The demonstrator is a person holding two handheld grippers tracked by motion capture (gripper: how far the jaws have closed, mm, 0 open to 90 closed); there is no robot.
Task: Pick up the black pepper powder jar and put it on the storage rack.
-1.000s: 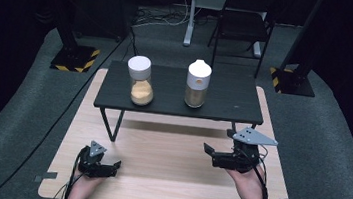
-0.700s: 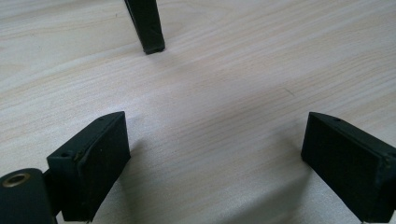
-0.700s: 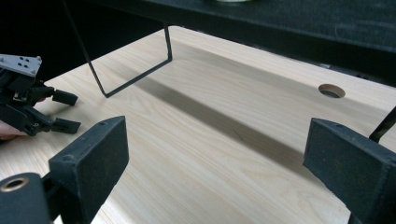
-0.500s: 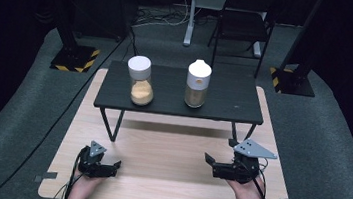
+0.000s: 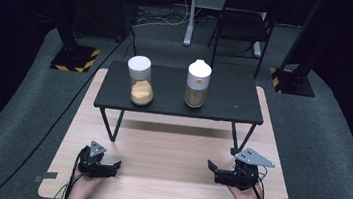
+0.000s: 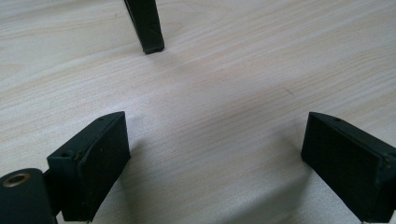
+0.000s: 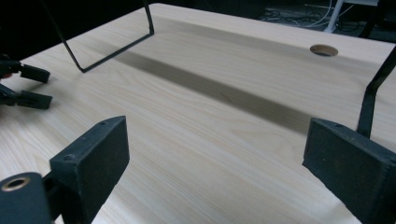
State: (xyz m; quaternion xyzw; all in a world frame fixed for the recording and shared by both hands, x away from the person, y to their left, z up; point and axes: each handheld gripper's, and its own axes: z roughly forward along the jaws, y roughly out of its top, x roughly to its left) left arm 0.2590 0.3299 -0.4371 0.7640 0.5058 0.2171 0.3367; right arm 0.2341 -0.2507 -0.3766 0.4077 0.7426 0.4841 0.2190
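Two white-lidded jars stand on a low black shelf (image 5: 235, 100) at the far half of the wooden table (image 5: 168, 151). The left jar (image 5: 140, 81) is short and holds tan grains. The right jar (image 5: 198, 83) is taller with tan contents. My left gripper (image 5: 115, 167) rests at the near left of the table, open and empty, its jaws wide apart over bare wood (image 6: 217, 137). Held at the near right, my right gripper (image 5: 212, 170) is also open and empty, pointing left across the table (image 7: 219, 140). Both are well in front of the jars.
The shelf's thin black legs (image 6: 145, 25) (image 7: 112, 46) stand on the wood ahead of the grippers. A round hole (image 7: 323, 50) lies in the tabletop. A black chair (image 5: 243, 21), stands and cables are on the floor beyond.
My right gripper has come down and back toward the table's near edge. The left gripper and both jars have stayed put.
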